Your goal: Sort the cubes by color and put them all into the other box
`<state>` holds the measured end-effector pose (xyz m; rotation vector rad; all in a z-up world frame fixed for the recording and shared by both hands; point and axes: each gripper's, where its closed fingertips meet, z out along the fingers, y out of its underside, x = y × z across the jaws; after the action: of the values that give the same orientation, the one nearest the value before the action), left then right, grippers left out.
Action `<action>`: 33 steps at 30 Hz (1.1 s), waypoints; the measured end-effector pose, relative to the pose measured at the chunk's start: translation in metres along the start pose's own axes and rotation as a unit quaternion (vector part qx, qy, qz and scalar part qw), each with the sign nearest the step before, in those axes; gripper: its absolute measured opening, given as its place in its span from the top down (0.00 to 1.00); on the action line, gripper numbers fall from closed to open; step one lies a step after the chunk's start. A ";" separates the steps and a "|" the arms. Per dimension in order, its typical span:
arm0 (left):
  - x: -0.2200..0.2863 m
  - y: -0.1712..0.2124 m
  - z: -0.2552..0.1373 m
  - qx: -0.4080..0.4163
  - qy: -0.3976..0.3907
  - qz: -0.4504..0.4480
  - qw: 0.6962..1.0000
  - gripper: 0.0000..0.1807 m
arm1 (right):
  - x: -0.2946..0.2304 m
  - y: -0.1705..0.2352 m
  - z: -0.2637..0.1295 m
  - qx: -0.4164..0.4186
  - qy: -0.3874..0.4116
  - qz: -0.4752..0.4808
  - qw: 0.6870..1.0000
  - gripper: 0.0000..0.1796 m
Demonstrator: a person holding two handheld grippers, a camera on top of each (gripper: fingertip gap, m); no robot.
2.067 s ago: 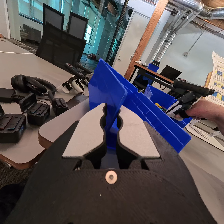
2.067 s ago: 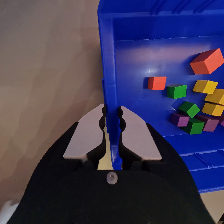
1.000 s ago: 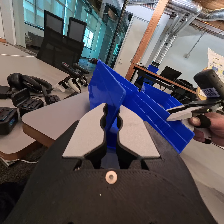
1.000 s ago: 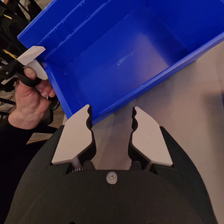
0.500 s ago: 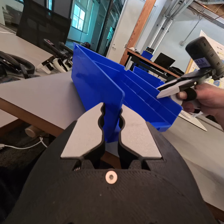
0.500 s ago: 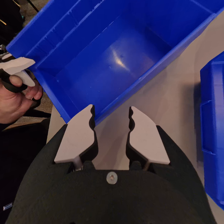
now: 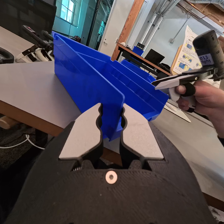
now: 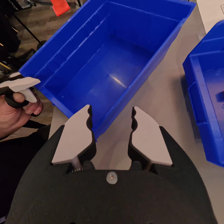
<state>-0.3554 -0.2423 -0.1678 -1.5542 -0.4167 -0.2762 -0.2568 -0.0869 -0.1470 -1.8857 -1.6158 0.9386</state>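
Note:
The empty blue box (image 8: pixel 109 75) sits at an angle on the grey table (image 8: pixel 157 97), close to its edge. My left gripper (image 7: pixel 111 105) straddles the box's near corner wall (image 7: pixel 112 116) with its jaws partly apart. It also shows at the box's left corner in the right wrist view (image 8: pixel 30 78). My right gripper (image 8: pixel 111 106) is open and empty over the box's other near corner, and it shows in the left wrist view (image 7: pixel 154 84). The second blue box (image 8: pixel 206 109) stands to the right. Its cubes are almost all out of frame.
The table's brown wooden edge (image 7: pixel 30 115) runs just left of and below the box, with carpet and a white cable (image 7: pixel 18 144) beneath. An orange cone (image 8: pixel 60 7) stands on the floor beyond. Spare grippers (image 7: pixel 36 53) lie on the far table.
My right gripper let go of the cube box's wall, opened and swung over to the empty box. My left gripper's jaws have spread wider around the corner wall and the box now lies lower.

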 end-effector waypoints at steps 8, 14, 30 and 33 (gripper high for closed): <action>0.020 0.009 0.002 -0.010 0.021 0.017 1.000 0.83 | 0.002 0.023 -0.001 0.004 0.044 -0.003 0.999 0.71; 0.044 0.019 0.003 -0.022 0.054 0.019 0.998 0.81 | 0.016 0.032 0.009 0.002 0.068 -0.011 0.998 0.81; 0.071 0.030 0.003 -0.024 0.113 0.022 0.993 0.80 | 0.043 0.031 0.006 0.010 0.128 -0.040 0.991 0.96; 0.076 0.024 -0.001 -0.014 0.130 0.022 0.991 0.81 | 0.044 0.032 0.006 0.006 0.126 -0.041 0.991 0.96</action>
<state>-0.2768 -0.2365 -0.1577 -1.5285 -0.1746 -0.4448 -0.2374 -0.0505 -0.1826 -1.8308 -1.5191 0.6448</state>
